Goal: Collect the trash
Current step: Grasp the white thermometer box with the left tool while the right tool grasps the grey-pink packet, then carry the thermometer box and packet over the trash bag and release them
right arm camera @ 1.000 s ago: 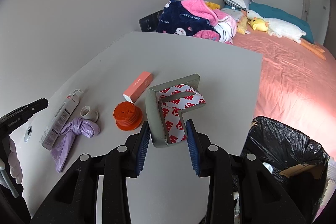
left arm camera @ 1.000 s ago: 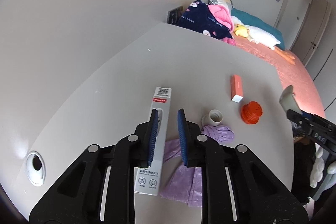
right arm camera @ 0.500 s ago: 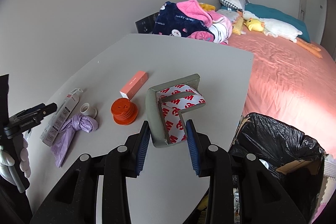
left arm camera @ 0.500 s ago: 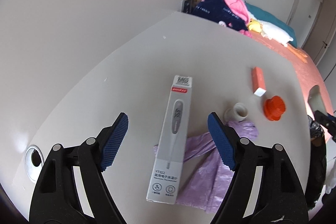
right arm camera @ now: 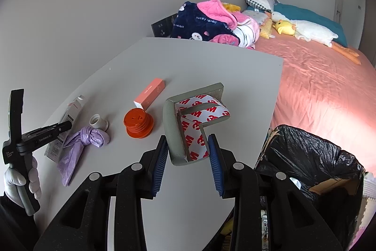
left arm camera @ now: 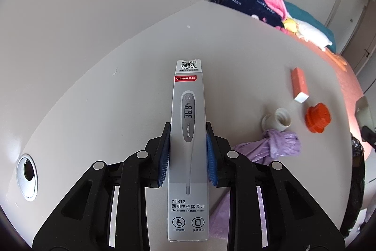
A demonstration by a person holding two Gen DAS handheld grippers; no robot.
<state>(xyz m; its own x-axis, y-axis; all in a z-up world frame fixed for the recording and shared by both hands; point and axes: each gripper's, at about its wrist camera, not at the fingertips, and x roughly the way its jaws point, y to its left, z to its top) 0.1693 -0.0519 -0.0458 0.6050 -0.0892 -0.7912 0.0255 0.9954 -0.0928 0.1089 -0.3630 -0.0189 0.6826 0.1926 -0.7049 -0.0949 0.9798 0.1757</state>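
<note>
A long grey thermometer box lies on the grey table. My left gripper is straddling its middle, jaws closing, and both blue pads touch the box's long sides. In the right wrist view the same box lies at the table's left edge under the left gripper. My right gripper is shut on a grey foam corner guard with red-and-white backing tape, held above the table's near edge. A bin lined with a black bag stands low to the right of the table.
On the table lie a knotted purple bag, a small white cup, an orange ribbed cap and a pink carton. A cable hole is at the near left. A bed with piled blankets borders the table.
The left jaws swung wide open, came down over the thermometer box and closed onto its sides. The right gripper kept its hold on the corner guard and barely moved.
</note>
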